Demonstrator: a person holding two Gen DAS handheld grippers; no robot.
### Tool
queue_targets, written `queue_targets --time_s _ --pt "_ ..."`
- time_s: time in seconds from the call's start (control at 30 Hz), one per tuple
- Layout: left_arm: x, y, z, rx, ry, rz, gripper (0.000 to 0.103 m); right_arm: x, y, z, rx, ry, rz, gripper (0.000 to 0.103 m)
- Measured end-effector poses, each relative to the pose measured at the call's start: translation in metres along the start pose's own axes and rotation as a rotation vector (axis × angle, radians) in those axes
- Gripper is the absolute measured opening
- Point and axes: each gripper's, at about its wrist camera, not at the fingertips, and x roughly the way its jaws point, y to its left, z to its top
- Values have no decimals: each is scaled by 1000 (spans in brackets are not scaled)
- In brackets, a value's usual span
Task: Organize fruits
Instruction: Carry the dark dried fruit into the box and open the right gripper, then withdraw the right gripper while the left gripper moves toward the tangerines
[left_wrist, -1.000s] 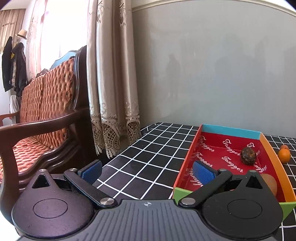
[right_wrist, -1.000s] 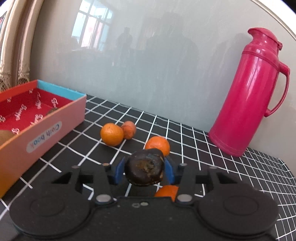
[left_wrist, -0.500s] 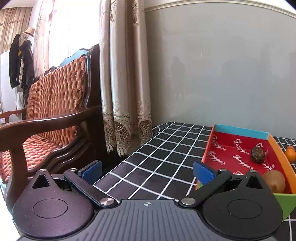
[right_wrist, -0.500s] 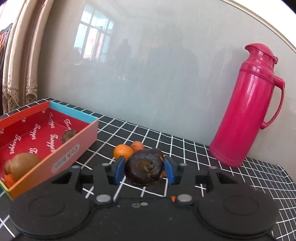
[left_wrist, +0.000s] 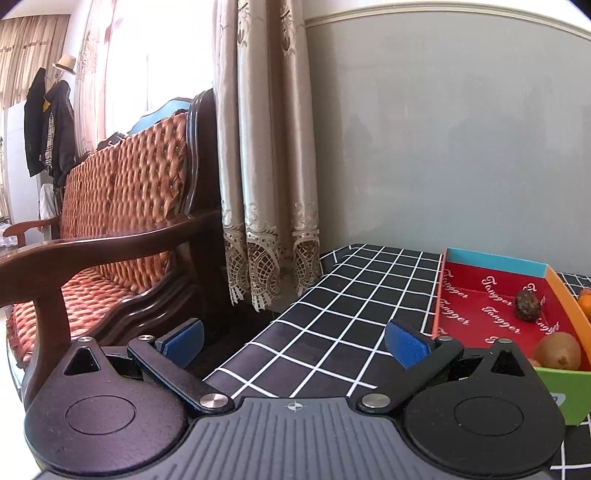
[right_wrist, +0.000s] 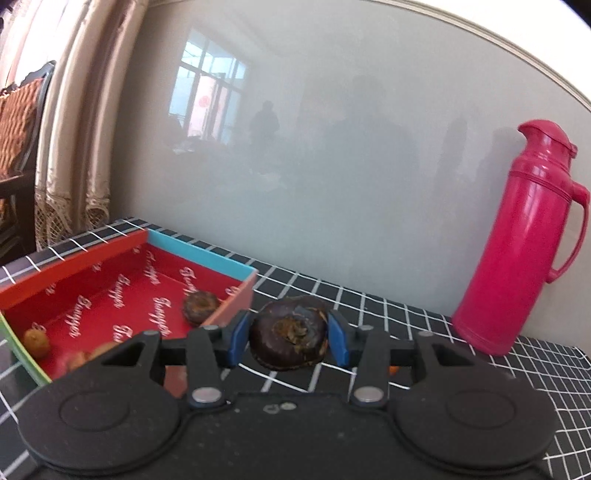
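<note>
Right wrist view: a round, dark, wrinkled fruit (right_wrist: 290, 338) is clamped between the blue pads of the right gripper (right_wrist: 289, 339), held above the black checked tablecloth (right_wrist: 388, 310) just beside the pink wall of the cardboard box (right_wrist: 236, 302). Inside the red box, printed repeatedly with "Tangger", a second dark fruit (right_wrist: 199, 307) is seen. A glossy pink flask (right_wrist: 517, 240) stands well apart. The left gripper (left_wrist: 293, 341) is spread wide and empty; a fuzzy kiwi (left_wrist: 557, 350) lies in the box.

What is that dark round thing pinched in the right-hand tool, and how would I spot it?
Find the tall pink flask on the checked table, then look left toward the red box. Between them, the right gripper clamps a dark purple-brown fruit, bigger than the similar dark fruit in the box.
</note>
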Motion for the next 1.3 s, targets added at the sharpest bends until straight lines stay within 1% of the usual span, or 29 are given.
queue_targets --time_s 0.2,0.47,0.73,0.8,0.83,0.87,0.93,1.0,1.07,1.3 --pt "3 12 -2 2 5 13 103 3 21 5 4 -16 39 43" --pt "7 26 -4 -5 14 32 103 5 62 12 -12 -34 116 43" --pt "8 27 -6 0 12 23 103 13 86 11 -20 -16 169 43" --pt "8 26 -5 1 14 22 103 16 90 11 -19 -7 193 45" --pt "7 26 -5 0 12 22 103 16 91 10 -18 -9 201 46" --pt "8 26 -5 0 9 22 103 13 90 8 -13 -26 196 54" --pt "7 24 -5 0 10 21 103 7 88 9 -13 -56 181 64" --pt "6 22 -4 1 9 19 103 4 82 12 -1 -70 177 64" --pt "4 20 -4 7 9 17 103 5 76 12 7 -65 174 64" --pt "-2 10 0 1 -1 -3 103 1 50 8 2 -58 123 64"
